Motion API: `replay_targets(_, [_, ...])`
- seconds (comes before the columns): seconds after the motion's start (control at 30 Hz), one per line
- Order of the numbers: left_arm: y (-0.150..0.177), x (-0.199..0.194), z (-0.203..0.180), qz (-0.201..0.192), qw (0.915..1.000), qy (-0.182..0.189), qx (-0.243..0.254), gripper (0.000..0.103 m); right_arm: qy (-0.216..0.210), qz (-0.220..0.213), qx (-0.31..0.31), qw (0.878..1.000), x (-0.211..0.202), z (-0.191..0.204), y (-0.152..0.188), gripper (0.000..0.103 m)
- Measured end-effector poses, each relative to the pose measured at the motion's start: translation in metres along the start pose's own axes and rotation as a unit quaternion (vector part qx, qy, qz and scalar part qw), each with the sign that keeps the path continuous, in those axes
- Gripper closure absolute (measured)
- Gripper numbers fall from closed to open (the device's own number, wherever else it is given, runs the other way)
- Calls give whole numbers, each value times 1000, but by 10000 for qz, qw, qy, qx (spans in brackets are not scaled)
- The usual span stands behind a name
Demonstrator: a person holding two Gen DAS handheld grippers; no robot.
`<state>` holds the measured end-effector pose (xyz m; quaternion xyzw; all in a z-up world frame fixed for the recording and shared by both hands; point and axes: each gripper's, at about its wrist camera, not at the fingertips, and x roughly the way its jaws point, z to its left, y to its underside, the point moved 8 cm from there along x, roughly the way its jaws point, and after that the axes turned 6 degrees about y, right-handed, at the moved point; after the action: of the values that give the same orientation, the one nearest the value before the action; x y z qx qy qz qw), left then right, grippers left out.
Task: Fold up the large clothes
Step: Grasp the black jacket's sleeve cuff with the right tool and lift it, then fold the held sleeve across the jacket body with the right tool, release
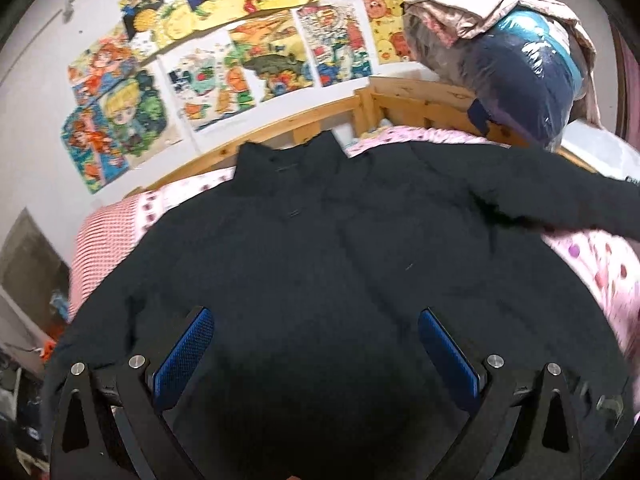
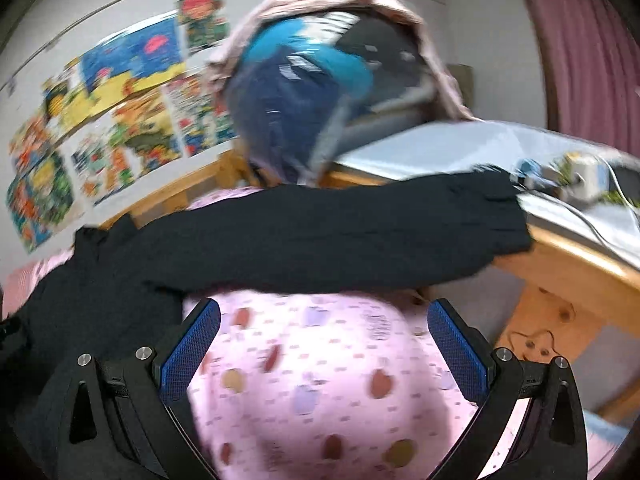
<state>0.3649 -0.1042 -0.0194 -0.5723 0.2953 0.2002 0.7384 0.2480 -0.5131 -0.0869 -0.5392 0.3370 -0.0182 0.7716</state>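
Note:
A large black coat [image 1: 320, 264] lies spread flat on a bed with a pink patterned sheet [image 1: 592, 264], collar toward the wall. My left gripper [image 1: 316, 332] hovers open over the coat's lower body, nothing between its blue pads. In the right wrist view the coat's sleeve [image 2: 340, 236] stretches out to the right, its cuff resting on the wooden bed frame [image 2: 568, 268]. My right gripper [image 2: 324, 328] stands open above the pink sheet [image 2: 320, 380], just below that sleeve and apart from it.
A wooden headboard [image 1: 420, 100] runs along the wall, which is covered with colourful drawings [image 1: 240, 52]. A plastic-wrapped blue bundle [image 1: 516, 84] under beige cloth sits at the bed's far right corner. A grey surface with small items and cables [image 2: 568, 172] lies beyond the frame.

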Motion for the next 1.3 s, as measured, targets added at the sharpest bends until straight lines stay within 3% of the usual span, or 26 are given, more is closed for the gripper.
replay_targets(0.2, [-28,41,-38,11,9981,570,-214,0,312,-193,751,9965,19,-40,-3,1])
replay_targets(0.4, [-60,90,-70,38,9940,1028,-366,0,153,-7,1450,9893,46,-56,-4,1])
replay_targets(0.53, [-77,123,-87,83,9912,1194,-570,0,-109,141,2153,9764,71,-58,-2,3])
replay_targets(0.6, [-81,141,-97,146,9885,1348,-673,0,-181,193,2461,9689,81,-60,1,11])
replay_targets(0.67, [-82,159,-105,249,9862,1470,-720,0,-230,244,2805,9593,90,-63,6,32])
replay_targets(0.73, [-79,176,-115,429,9835,1584,-758,0,-338,297,3182,9469,98,-66,12,42])
replay_targets(0.77, [-76,184,-119,541,9820,1634,-774,0,-433,310,3328,9415,102,-67,14,54])
replay_targets(0.83, [-69,197,-127,745,9797,1707,-744,0,-519,311,3458,9363,106,-65,15,68])
replay_targets(0.97, [-50,216,-136,1190,9768,1677,-598,0,-500,41,3314,9422,100,-56,7,92])
replay_targets(1.2, [-49,207,-120,1284,9700,1906,-793,0,-339,-642,2306,9703,64,-18,-51,97])
replay_targets(1.3, [-53,190,-99,1247,9653,2059,-1007,0,-289,-1024,1519,9826,41,18,-90,97])
